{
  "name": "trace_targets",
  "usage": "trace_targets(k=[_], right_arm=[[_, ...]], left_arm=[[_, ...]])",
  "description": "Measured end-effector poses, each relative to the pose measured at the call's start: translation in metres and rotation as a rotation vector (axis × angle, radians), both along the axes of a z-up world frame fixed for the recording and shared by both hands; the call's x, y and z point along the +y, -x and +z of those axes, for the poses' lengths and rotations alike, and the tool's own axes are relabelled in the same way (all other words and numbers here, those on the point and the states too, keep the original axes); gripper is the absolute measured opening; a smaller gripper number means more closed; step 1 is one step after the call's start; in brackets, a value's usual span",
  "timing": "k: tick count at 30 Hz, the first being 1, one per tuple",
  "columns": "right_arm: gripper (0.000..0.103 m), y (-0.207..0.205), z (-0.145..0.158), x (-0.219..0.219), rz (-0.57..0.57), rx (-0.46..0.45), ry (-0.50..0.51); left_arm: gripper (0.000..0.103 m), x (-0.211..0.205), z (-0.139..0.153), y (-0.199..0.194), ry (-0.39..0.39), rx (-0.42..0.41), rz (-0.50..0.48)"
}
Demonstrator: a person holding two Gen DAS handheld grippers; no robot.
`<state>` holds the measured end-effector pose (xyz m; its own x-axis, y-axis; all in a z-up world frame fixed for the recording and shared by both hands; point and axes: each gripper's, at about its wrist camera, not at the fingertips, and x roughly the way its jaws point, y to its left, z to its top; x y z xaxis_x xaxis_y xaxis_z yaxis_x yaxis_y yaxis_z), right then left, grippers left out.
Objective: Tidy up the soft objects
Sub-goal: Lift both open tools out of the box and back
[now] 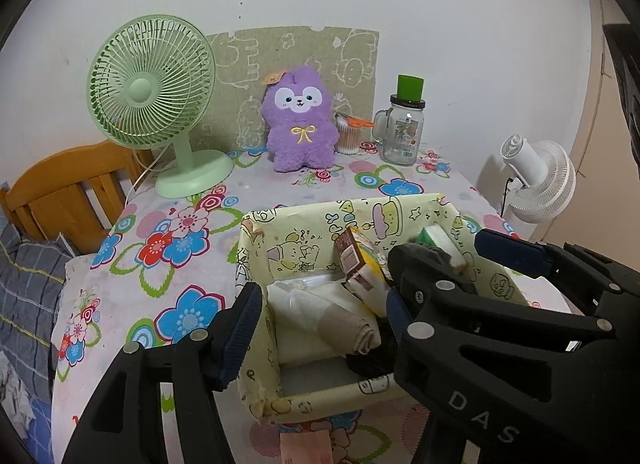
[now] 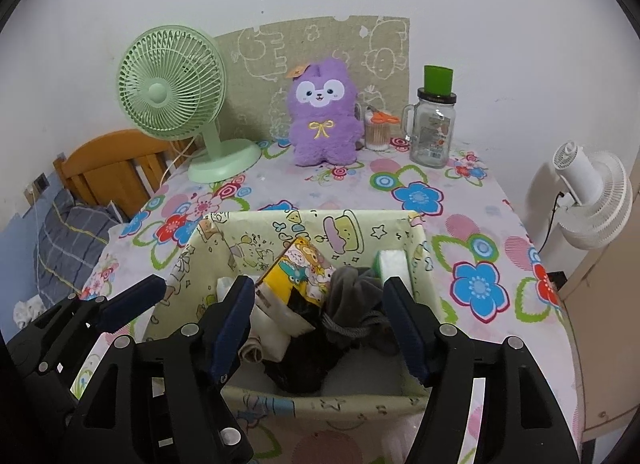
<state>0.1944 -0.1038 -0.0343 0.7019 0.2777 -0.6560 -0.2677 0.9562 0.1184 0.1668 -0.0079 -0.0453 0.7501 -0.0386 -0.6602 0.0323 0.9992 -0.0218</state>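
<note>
A pale yellow fabric storage box printed with cartoon animals and stars sits on a white tablecloth patterned with blue, red and pink flowers. Far back stands a fluffy purple plush toy with a white face and yellow bow; to its left is a mint-green plastic desk fan, and to its right a clear glass jar with a bright green cap.

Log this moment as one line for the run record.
left gripper: open, empty | right gripper: open, empty, above box | box: grey cloth, sponge, packets | purple plush: outside box, against wall
</note>
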Motion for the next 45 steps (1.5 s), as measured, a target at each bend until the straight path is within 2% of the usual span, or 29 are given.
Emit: trace_targets(k=[8,16,26,34,45], right_arm=[[0.072,0.014,0.006,-0.012,-0.020,-0.019,-0.002],[0.073,0.027,0.008,-0.021,-0.034,-0.030,-0.008],[0.080,0.044,0.010,-0.031,-0.054,-0.044,-0.012],[0.083,0.062,0.007,-0.034,-0.047,-0.052,-0.008],[0.089,0.085,0.010,-0.040,-0.057,-0.072,-0.007]], left_arm=[[0.075,-0.007,0.005,0.011,-0.005,-0.019,-0.009],[0.076,-0.015,0.007,0.021,-0.004,-0.031,-0.022],[0.077,-0.021,0.009,0.037,0.000,-0.041,-0.025],[0.085,-0.021,0.007,0.055,-0.012,-0.049,-0.001],[0.087,-0.022,0.010,0.078,0.005,-0.069,0.000]])
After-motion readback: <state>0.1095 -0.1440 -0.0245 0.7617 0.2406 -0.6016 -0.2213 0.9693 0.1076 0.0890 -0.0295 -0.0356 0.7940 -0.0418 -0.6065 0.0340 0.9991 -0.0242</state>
